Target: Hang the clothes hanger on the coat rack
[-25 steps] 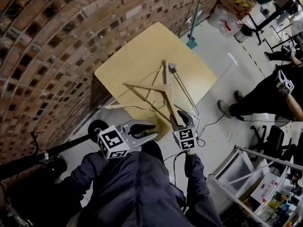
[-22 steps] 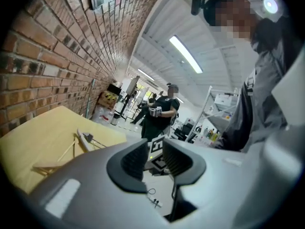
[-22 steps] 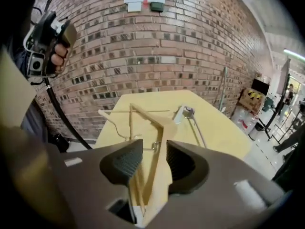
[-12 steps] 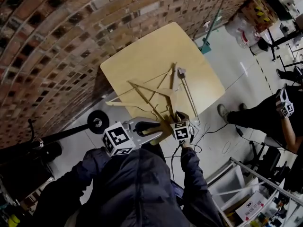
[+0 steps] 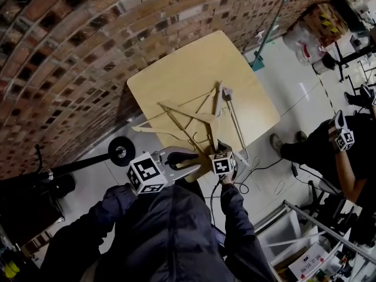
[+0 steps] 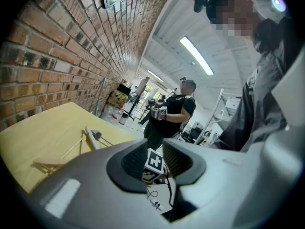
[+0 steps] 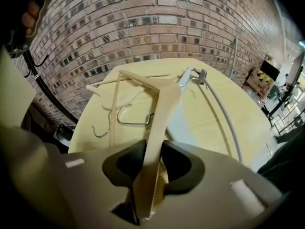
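Head view puts the coat rack at the far left, well apart from the hangers, so the hanging is all ahead of you and you are only at the pickup. Your left gripper hovers released off the near edge of the table, with nothing between its jaws. Your right gripper has just been closing. The near arm of the wooden hanger runs up between its pads, which look pinched on it, while the rest lies on the table.

R hand-held gripper down, closing onto hanger; L hand-held gripper level, jaws apart
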